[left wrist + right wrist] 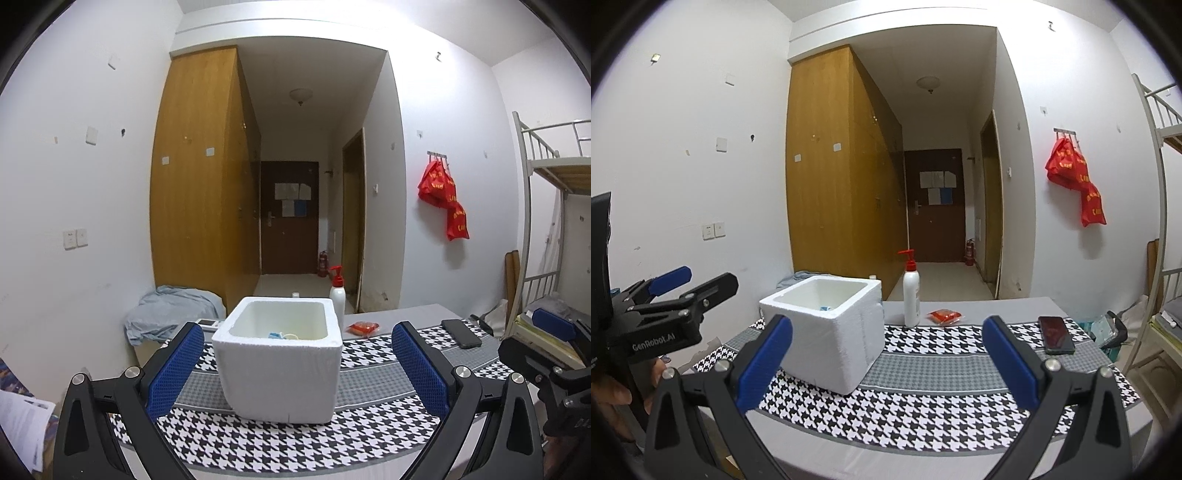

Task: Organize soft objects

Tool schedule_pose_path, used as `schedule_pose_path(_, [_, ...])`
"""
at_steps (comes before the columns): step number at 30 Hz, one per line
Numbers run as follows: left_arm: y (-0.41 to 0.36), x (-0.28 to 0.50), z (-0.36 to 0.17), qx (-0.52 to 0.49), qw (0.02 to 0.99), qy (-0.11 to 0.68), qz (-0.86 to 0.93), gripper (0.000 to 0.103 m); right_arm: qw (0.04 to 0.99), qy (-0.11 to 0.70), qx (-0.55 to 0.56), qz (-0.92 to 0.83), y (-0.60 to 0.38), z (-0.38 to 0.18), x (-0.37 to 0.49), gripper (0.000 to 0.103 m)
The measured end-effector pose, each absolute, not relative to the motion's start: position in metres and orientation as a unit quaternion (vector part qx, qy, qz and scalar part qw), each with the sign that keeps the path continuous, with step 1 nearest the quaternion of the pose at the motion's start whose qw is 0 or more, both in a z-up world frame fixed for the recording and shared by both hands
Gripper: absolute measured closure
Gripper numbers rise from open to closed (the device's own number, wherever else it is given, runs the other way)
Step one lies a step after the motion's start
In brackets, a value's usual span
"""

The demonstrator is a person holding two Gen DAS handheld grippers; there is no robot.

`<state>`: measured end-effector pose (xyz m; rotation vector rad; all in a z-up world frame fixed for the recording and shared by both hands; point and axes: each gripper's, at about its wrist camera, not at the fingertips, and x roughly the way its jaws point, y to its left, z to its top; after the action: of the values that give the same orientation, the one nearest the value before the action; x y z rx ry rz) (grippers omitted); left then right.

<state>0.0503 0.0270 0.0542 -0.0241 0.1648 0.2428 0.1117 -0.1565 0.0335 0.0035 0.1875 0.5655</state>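
White square foam box (279, 363) stands upright on the houndstooth-patterned cloth (258, 443) covering the tabletop (1008, 306), open side up. Inside, low against the near wall, a small blue-and-white soft item (275, 335) with a pale yellowish loop is partly visible; identity unclear, possibly a face mask. The right wrist view shows only a blue sliver of it (824, 308).

A small red crinkled packet (363, 327) lies on the bare grey tabletop beyond the cloth, just right of a white pump bottle with a red nozzle (337, 297), well apart from the box. A dark phone (461, 333) lies on the cloth farther right.

Left claw (297, 363): fingers spread wide either side of the box, holding nothing, not touching it. Right claw (886, 363): spread wide, empty, aimed at the cloth right of the box.

Judgement: task partly done. At least one soft item is in the box. The red packet looks like the remaining candidate, if it counts as soft; it sits nearer the right claw. No other loose soft item shows on the tabletop.
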Motion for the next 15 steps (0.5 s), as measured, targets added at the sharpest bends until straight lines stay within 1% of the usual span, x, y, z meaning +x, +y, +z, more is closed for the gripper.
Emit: schedule_pose_path(15, [0.027, 0.006, 0.028, -0.030, 0.989, 0.077, 0.121, 0.001, 0.962, 0.073, -0.010, 0.264, -0.156, 0.016, 0.075, 0.000])
